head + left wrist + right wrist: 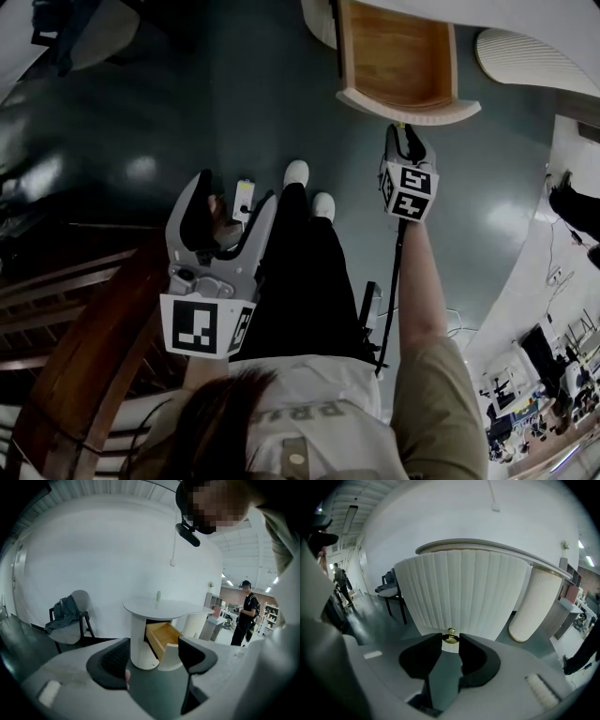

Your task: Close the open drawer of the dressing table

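Observation:
The dressing table's drawer stands pulled out, its wooden inside showing behind a curved, white ribbed front. In the left gripper view the same drawer juts from the round white table. My right gripper is at the drawer front. In its own view the ribbed front fills the picture, and the right gripper has its black jaws closed on the small brass knob, which fills the gap between the tips. My left gripper hangs low by my legs, open and empty, its jaws framing the distant drawer.
A chair draped with clothes stands left of the table against the white wall. A person in black stands at the far right. A ribbed white column rises beside the drawer. Dark wooden furniture lies at my left.

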A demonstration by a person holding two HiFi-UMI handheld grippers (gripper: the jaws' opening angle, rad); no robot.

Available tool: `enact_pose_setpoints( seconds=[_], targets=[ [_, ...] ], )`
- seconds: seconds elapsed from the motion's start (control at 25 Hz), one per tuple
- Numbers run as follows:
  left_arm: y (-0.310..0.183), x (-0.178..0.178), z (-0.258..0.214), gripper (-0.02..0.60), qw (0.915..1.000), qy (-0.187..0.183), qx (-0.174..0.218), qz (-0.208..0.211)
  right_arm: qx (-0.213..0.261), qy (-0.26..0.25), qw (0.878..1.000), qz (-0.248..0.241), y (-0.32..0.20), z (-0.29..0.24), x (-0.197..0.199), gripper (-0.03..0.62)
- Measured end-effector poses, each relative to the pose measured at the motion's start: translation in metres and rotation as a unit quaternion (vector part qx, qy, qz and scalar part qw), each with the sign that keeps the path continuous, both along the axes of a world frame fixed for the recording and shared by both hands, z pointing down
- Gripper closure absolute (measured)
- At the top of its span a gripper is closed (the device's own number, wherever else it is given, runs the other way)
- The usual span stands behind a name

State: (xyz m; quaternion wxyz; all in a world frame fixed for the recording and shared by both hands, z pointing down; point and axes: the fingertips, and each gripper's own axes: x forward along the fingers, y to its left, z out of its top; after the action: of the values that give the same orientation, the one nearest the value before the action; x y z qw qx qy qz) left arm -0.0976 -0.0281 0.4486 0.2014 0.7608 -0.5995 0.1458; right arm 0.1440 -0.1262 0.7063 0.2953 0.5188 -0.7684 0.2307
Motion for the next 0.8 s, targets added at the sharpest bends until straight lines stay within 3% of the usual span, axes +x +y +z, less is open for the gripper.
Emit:
enact_pose_setpoints(
  seconds=[0.8],
  targets=[
    [-0.0024, 0.0041, 0.0028, 0.236, 1.0000, -0.002, 0.005, -0.001, -0.014, -0.025, 1.000, 0.013, -0.0046, 0.0021, 0.0006, 0.484]
  ],
)
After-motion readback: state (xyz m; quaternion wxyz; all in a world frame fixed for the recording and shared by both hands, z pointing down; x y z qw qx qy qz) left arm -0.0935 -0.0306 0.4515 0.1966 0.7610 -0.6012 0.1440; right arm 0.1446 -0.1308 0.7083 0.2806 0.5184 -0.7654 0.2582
